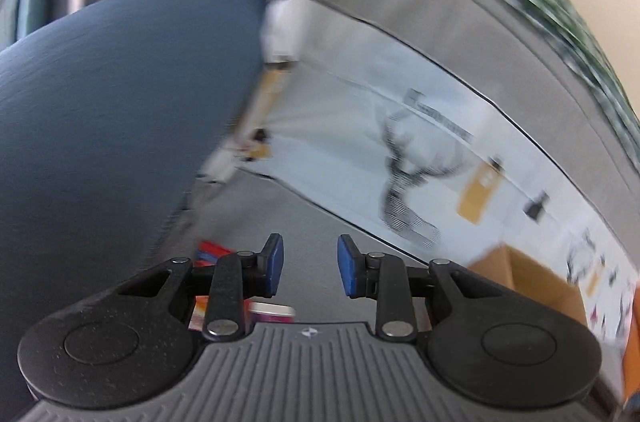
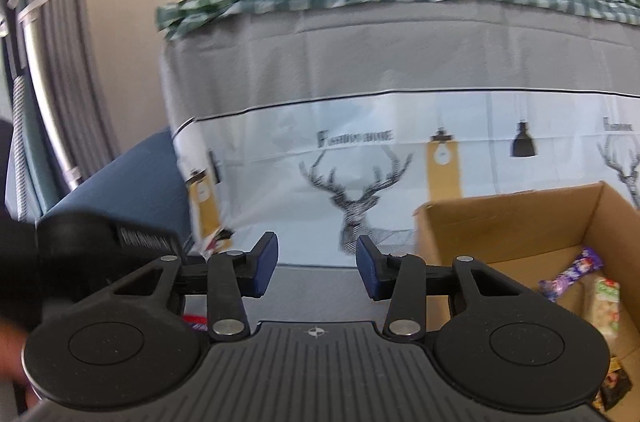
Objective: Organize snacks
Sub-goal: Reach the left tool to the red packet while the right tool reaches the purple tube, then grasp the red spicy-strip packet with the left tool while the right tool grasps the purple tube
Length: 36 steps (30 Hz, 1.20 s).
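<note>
Left wrist view shows the left gripper with its blue pads parted to a narrow gap and nothing between them, just grey table surface ahead. The snacks it would go for sit low and to its left, mostly hidden under the fingers: a red-and-blue wrapper peeking out beside the left finger, and a small pink-lidded tub right under the jaws, tucked against the gripper body. So honestly the loose stuff is below and slightly left of this gripper, not out front. Over on the right wrist view, the right gripper is empty too, jaws at a moderate gap, and the cardboard box sits to its right with a purple candy bar and a pale green packet already inside. The purple bar lies diagonally, top end toward the far corner. Left hand looks closer to the loose snacks, right hand closer to the box. Frames are pretty blurry though.
</note>
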Each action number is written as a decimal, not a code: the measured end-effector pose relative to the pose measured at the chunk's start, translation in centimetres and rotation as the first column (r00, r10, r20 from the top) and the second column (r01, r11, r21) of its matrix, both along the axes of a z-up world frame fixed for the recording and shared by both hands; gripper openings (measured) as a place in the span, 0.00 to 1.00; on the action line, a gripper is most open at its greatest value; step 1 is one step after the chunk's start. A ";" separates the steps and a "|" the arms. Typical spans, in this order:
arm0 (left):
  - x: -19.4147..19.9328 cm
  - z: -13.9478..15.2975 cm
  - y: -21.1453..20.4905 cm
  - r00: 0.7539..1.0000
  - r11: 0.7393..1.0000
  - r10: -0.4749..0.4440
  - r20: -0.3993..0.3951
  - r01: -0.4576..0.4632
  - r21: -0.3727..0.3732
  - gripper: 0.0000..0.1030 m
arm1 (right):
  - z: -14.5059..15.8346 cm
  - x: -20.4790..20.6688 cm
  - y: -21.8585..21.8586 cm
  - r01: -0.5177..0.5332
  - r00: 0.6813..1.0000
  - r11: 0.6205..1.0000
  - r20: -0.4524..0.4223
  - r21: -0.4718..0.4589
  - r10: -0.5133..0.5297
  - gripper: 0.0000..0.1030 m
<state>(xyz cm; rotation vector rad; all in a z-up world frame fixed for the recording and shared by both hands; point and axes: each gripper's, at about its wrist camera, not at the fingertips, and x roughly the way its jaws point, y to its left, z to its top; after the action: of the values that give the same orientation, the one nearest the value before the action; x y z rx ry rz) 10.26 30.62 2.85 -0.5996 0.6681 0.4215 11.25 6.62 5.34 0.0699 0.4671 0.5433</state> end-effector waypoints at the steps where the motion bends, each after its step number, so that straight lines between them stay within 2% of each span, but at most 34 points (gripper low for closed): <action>1: -0.2 -0.3 1.0 1.000 0.999 0.015 -0.011 -0.015 -0.032 0.32 | -0.3 -0.1 0.5 -0.027 1.000 1.000 -0.014 -0.004 0.027 0.43; 4: -0.3 -1.9 2.8 0.995 0.994 0.023 -0.093 -0.033 -0.100 0.32 | -1.7 0.0 2.3 -0.120 0.987 0.992 -0.109 -0.030 0.116 0.43; 8: 0.7 -4.1 2.6 0.974 0.997 -0.022 -0.224 0.006 -0.073 0.34 | -4.6 0.3 4.7 -0.211 0.953 0.974 -0.237 -0.081 0.187 0.43; 13: 2.3 -6.2 0.8 0.939 0.993 -0.102 -0.329 0.118 0.030 0.59 | -8.3 0.3 7.0 -0.283 0.912 0.950 -0.343 -0.134 0.223 0.44; 16: 2.7 -7.3 -0.3 0.916 0.983 -0.113 -0.385 0.159 0.090 0.65 | -10.0 -0.1 7.8 -0.310 0.907 0.934 -0.351 -0.177 0.234 0.44; 19: 3.1 -8.3 -0.5 0.903 0.980 -0.114 -0.413 0.171 0.102 0.69 | -11.3 -0.1 8.1 -0.338 0.891 0.922 -0.381 -0.190 0.248 0.44; 21: 3.1 -8.8 -0.6 0.898 0.980 -0.113 -0.426 0.172 0.102 0.71 | -12.0 -0.2 8.1 -0.341 0.893 0.911 -0.382 -0.232 0.237 0.43; 22: 3.1 -8.9 -0.7 0.896 0.979 -0.115 -0.429 0.176 0.105 0.71 | -12.2 -0.3 8.0 -0.336 0.897 0.912 -0.374 -0.237 0.234 0.39; 23: 3.1 -9.0 -0.7 0.894 0.978 -0.117 -0.433 0.180 0.108 0.71 | -12.2 -0.4 7.9 -0.328 0.904 0.911 -0.362 -0.249 0.227 0.29; 26: 3.2 -9.1 -0.7 0.891 0.977 -0.117 -0.439 0.183 0.110 0.72 | -12.1 0.2 7.3 -0.290 0.917 0.925 -0.348 -0.247 0.194 0.24; 29: 3.5 -9.3 -0.8 0.887 0.976 -0.114 -0.448 0.185 0.118 0.73 | -11.8 0.8 6.4 -0.211 0.943 0.941 -0.307 -0.264 0.126 0.23; 34: 3.9 -9.9 -1.2 0.871 0.970 -0.119 -0.477 0.204 0.131 0.73 | -12.6 2.0 6.0 -0.209 0.925 0.940 -0.368 -0.270 0.100 0.25; 36: 4.1 -10.0 -1.5 0.868 0.966 -0.121 -0.481 0.215 0.144 0.73 | -12.5 2.0 6.1 -0.212 0.925 0.937 -0.366 -0.276 0.101 0.27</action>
<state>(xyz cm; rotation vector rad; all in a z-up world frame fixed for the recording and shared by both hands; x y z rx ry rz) 14.38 29.14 -7.11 -0.2447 1.1231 0.4652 13.23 12.68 -7.16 -0.1809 0.9062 0.6130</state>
